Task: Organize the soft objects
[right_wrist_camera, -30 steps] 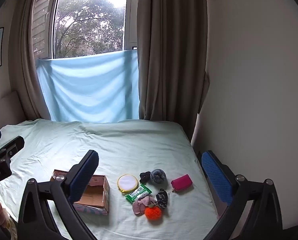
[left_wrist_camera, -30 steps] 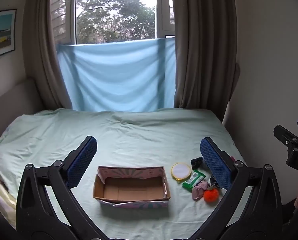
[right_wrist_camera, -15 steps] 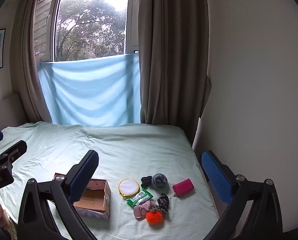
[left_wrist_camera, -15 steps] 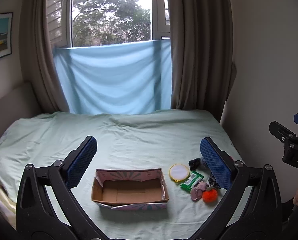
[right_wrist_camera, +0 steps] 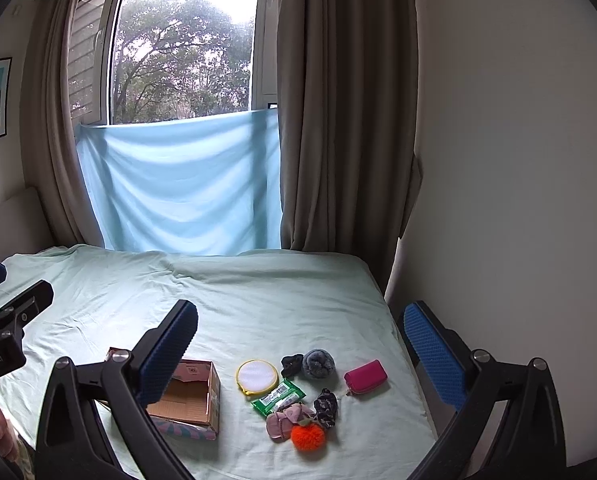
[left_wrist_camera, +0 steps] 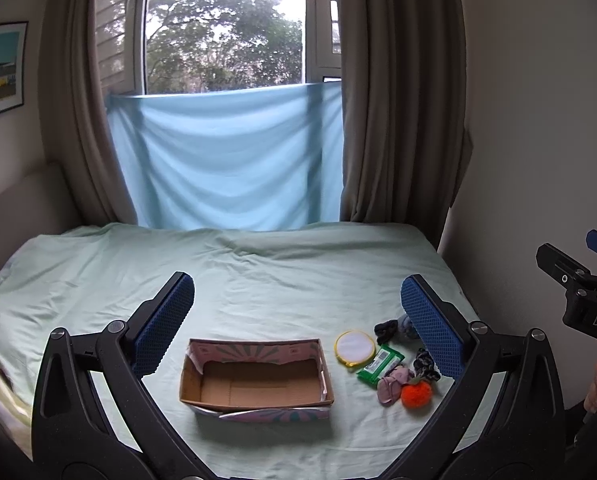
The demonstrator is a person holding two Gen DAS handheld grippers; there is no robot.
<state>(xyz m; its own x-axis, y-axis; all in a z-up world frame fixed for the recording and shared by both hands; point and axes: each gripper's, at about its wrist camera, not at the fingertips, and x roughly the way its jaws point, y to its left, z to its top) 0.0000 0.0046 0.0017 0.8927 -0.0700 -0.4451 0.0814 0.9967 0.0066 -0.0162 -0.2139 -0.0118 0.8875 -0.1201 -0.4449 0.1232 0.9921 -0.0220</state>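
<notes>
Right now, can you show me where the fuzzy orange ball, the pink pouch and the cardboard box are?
fuzzy orange ball [right_wrist_camera: 307, 436]: right wrist view, middle of its fluff.
pink pouch [right_wrist_camera: 365, 376]: right wrist view, middle of its top face.
cardboard box [left_wrist_camera: 258, 383]: left wrist view, bare brown floor inside.

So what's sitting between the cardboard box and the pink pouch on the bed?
In the right wrist view, between the cardboard box and the pink pouch lie the round yellow-rimmed pad, the green wipes packet, the black scrunchie and the grey pompom.
</notes>
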